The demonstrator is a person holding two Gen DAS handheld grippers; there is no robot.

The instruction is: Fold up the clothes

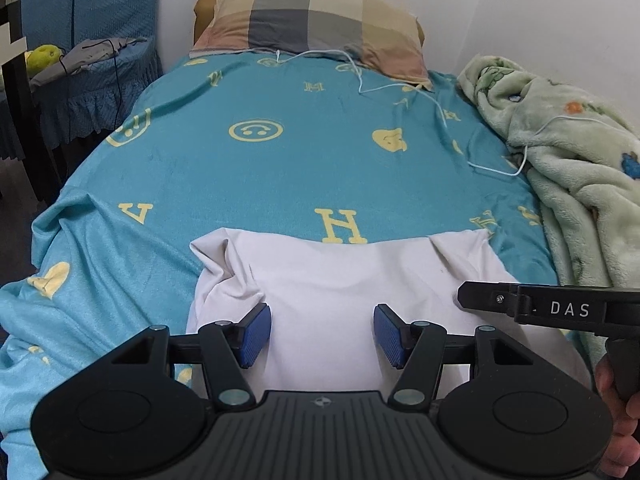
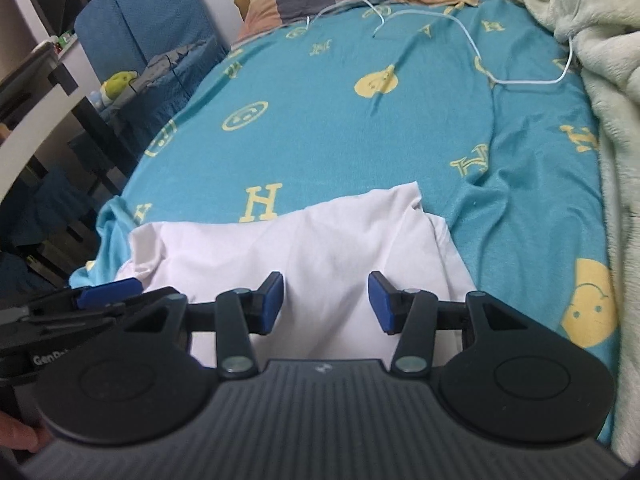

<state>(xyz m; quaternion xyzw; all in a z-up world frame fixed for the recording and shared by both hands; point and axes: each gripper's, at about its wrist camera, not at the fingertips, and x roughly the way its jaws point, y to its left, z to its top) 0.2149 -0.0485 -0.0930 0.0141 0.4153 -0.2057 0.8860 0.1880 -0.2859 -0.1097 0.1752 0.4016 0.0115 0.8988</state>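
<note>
A white garment (image 1: 328, 280) lies partly folded on the near end of the bed, its far corners rumpled. It also shows in the right wrist view (image 2: 320, 248). My left gripper (image 1: 322, 334) is open and empty above the garment's near part. My right gripper (image 2: 326, 302) is open and empty above the same garment, a little to the right. The right gripper's body shows at the right edge of the left wrist view (image 1: 560, 308). The left gripper's blue pad shows at the left of the right wrist view (image 2: 108, 294).
The bed has a teal sheet (image 1: 280, 168) with yellow letters and faces. A checked pillow (image 1: 316, 20) lies at the head. A green fleece blanket (image 1: 580, 168) is heaped along the right side. A white cable (image 1: 440, 112) runs across the sheet. A blue covered chair (image 1: 88, 40) stands left.
</note>
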